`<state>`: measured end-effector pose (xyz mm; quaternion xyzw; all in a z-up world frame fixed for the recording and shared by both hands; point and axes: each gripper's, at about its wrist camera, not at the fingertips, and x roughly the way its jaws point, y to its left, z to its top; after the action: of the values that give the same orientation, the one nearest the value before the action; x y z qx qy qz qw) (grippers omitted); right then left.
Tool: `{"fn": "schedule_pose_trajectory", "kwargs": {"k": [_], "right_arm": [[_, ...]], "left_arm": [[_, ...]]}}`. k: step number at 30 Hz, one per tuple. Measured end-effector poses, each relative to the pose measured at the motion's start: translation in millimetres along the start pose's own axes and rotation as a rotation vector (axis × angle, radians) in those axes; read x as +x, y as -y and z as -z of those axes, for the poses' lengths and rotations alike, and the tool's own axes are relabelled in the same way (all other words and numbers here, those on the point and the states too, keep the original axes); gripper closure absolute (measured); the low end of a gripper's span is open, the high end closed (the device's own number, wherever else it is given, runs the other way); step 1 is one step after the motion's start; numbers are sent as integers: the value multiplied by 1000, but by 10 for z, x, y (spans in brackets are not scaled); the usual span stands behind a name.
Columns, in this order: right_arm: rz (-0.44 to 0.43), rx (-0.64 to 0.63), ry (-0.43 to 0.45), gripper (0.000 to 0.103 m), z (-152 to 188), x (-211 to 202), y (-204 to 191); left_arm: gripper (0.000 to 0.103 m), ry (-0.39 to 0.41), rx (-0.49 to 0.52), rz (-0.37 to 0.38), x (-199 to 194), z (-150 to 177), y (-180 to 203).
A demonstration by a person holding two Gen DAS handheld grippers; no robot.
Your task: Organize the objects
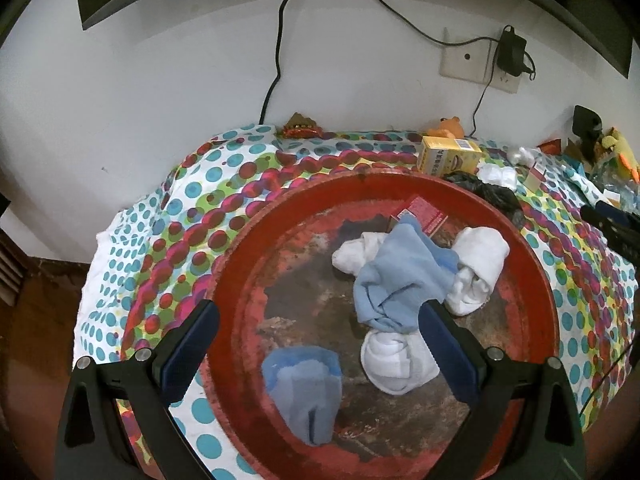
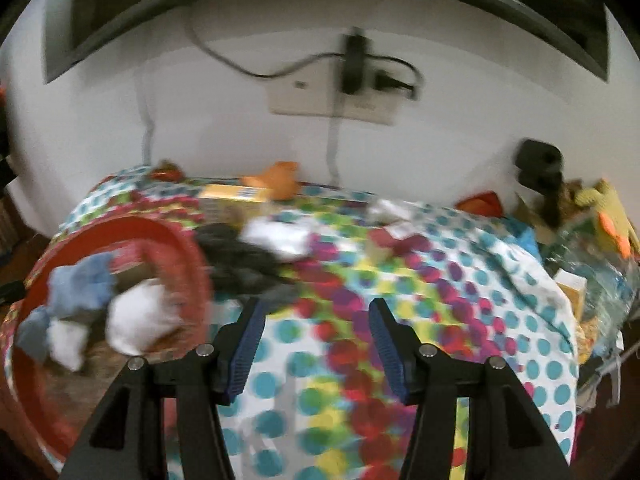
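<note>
In the left wrist view, the left gripper (image 1: pixel 320 344) fills the lower part of the frame with its two blue-padded fingers spread wide and holding nothing; between them, low in the frame, lies a folded light blue sock (image 1: pixel 305 392) on the worn floor of a round red tray (image 1: pixel 240 304); just inside the right finger sits a rolled white sock (image 1: pixel 394 364), partly covered by that finger's tip; above it, right of centre, a crumpled light blue cloth (image 1: pixel 394 280) lies over another white sock (image 1: pixel 478 264), and a small red box (image 1: pixel 425 214) leans at the tray's far side; the tray rests on a table covered by a polka-dot cloth (image 1: pixel 168 224); beyond the tray's upper right rim are a black crumpled bag (image 1: pixel 488 194), a yellow box (image 1: pixel 448 156) and an orange toy (image 1: pixel 450 126) near the white wall (image 1: pixel 160 80).

In the right wrist view, which is blurred, the right gripper (image 2: pixel 316 320) sits at the bottom centre with its fingers parted to a middling gap and nothing between them; only the polka-dot cloth (image 2: pixel 320 340) shows in the gap; the red tray (image 2: pixel 188 264) with its blue and white socks lies at the left of the frame, beside the left finger and outside the gap; the black bag (image 2: pixel 240 260) lies just above the left fingertip, touching the tray's rim; the yellow box (image 2: pixel 236 194) and orange toy (image 2: pixel 278 178) are farther up, by the wall.
</note>
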<state>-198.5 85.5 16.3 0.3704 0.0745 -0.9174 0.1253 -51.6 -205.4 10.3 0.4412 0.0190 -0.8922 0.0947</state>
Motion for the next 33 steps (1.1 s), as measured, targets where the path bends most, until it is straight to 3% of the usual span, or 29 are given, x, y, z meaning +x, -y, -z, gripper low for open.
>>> {"fn": "schedule_pose_trajectory", "kwargs": {"k": [5, 16, 28, 33], "right_arm": [[73, -6, -29, 48, -72, 386, 316], [37, 124, -87, 48, -349, 1270, 531], [138, 163, -103, 48, -512, 1640, 439], [99, 198, -107, 49, -532, 1679, 505]], "left_arm": [[4, 11, 20, 12, 44, 19, 66], [4, -3, 67, 39, 232, -130, 304], [3, 14, 176, 101, 541, -704, 754], [4, 29, 219, 151, 704, -978, 892]]}}
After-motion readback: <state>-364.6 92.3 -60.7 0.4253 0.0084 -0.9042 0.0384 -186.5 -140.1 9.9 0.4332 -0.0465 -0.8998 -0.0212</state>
